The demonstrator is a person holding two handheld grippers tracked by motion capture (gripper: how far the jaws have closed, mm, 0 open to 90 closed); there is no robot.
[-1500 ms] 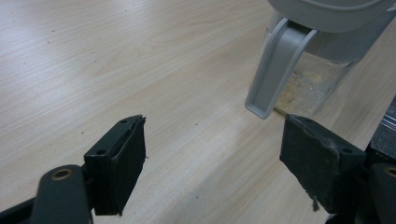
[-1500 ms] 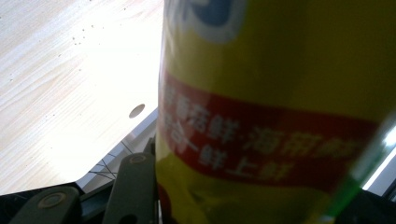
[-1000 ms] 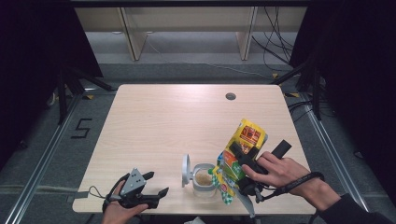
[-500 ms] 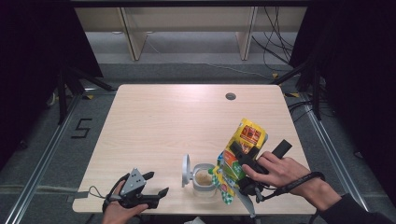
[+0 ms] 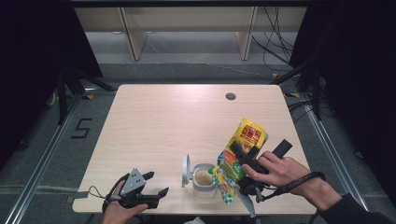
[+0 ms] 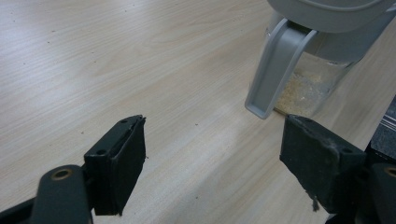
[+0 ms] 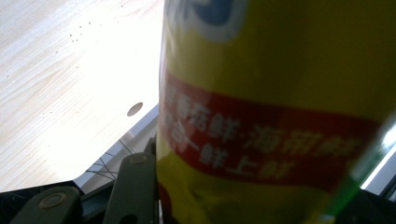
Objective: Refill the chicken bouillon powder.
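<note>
Pouring from bag clamped in right gripper | jar near front edge | left gripper apart, idle | tip slowly, keep spout over mouth

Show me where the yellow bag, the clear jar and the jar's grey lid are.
yellow bag (image 5: 249, 135), high view, on its upper printed face.
clear jar (image 5: 203, 179), high view, on the powder inside.
grey lid (image 5: 186, 168), high view, on the flipped-open lid's face.
</note>
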